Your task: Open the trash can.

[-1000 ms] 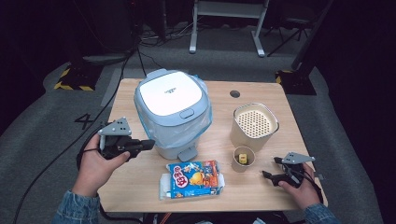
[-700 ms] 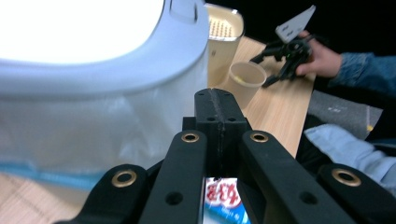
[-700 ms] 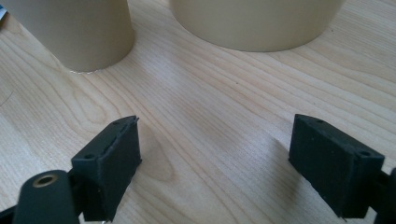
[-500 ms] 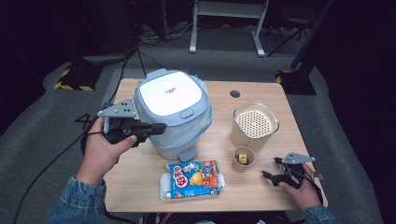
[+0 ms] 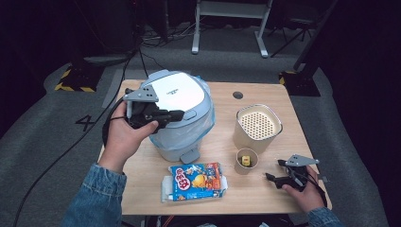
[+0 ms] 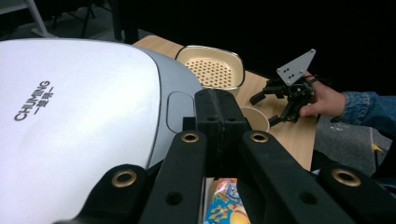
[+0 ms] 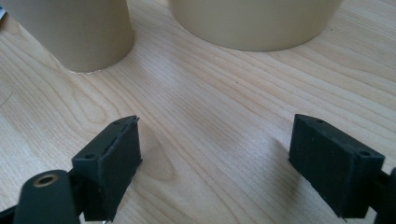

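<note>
Cooker (image 5: pixel 182 116) at table (image 5: pixel 265 90) centre, lid down; left gripper (image 5: pixel 176 114) pressed together over it; at four o'clock, paper cup (image 5: pixel 246 161) holding something yellow; right gripper (image 7: pixel 215 163) spread wide on bare wood.

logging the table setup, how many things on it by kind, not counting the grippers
rice cooker: 1
cream container with perforated lid: 1
paper cup: 1
snack packet: 1
total: 4

The high view is looking down on the table (image 5: pixel 265 94); both gripper views are sharing the cup (image 6: pixel 254 119) closer in.
</note>
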The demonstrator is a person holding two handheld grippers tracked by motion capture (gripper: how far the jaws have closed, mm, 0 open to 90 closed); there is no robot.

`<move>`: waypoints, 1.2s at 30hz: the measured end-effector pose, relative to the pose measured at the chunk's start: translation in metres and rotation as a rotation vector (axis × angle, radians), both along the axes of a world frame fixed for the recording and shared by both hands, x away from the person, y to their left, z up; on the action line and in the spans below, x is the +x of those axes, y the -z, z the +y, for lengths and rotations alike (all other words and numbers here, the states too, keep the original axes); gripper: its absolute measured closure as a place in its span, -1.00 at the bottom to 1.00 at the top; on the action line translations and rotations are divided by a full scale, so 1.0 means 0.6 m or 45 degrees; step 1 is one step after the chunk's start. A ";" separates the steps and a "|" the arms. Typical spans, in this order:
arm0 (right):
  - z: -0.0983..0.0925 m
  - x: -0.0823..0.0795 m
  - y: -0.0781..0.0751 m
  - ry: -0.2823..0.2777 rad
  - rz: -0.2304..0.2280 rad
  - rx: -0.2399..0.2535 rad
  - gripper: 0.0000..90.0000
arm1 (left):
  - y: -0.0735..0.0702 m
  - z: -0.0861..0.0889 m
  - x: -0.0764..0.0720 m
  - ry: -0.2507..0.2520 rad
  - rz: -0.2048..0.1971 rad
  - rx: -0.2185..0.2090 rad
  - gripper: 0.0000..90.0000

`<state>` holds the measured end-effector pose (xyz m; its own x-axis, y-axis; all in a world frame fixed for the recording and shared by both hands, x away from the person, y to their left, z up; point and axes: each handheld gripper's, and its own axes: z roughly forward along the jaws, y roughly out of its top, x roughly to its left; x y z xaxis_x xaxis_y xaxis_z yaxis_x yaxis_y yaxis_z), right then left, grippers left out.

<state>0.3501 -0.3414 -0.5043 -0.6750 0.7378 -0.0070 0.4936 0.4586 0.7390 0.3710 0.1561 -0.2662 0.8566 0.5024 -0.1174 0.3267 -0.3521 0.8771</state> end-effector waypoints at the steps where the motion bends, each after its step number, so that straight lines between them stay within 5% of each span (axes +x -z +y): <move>1: 0.000 0.000 0.000 0.000 0.000 0.001 -0.64 | 0.002 -0.004 0.003 -0.013 0.004 0.003 1.00; 9: 0.000 0.000 0.000 0.000 0.000 0.001 -0.64 | 0.009 -0.025 0.020 -0.046 0.019 0.083 1.00; 19: 0.000 0.000 0.000 0.000 0.000 0.000 -0.64 | 0.004 -0.045 0.016 -0.108 -0.041 0.199 1.00; 23: 0.000 0.000 0.000 0.000 0.000 0.001 -0.64 | 0.004 -0.045 0.019 -0.119 -0.004 0.186 1.00; 28: 0.000 0.000 0.000 0.002 -0.001 0.001 -0.64 | 0.002 -0.049 0.017 -0.125 -0.015 0.215 1.00; 32: 0.000 0.000 0.000 0.002 -0.001 0.001 -0.63 | 0.011 -0.049 0.020 -0.080 0.027 0.156 1.00; 36: 0.000 0.000 0.000 0.002 0.000 0.002 -0.63 | 0.009 -0.044 0.017 -0.104 -0.001 0.141 0.99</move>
<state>0.3499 -0.3413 -0.5044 -0.6736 0.7391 -0.0063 0.4942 0.4567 0.7397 0.3811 0.1296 -0.2717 0.8123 0.5805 -0.0570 0.3578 -0.4187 0.8346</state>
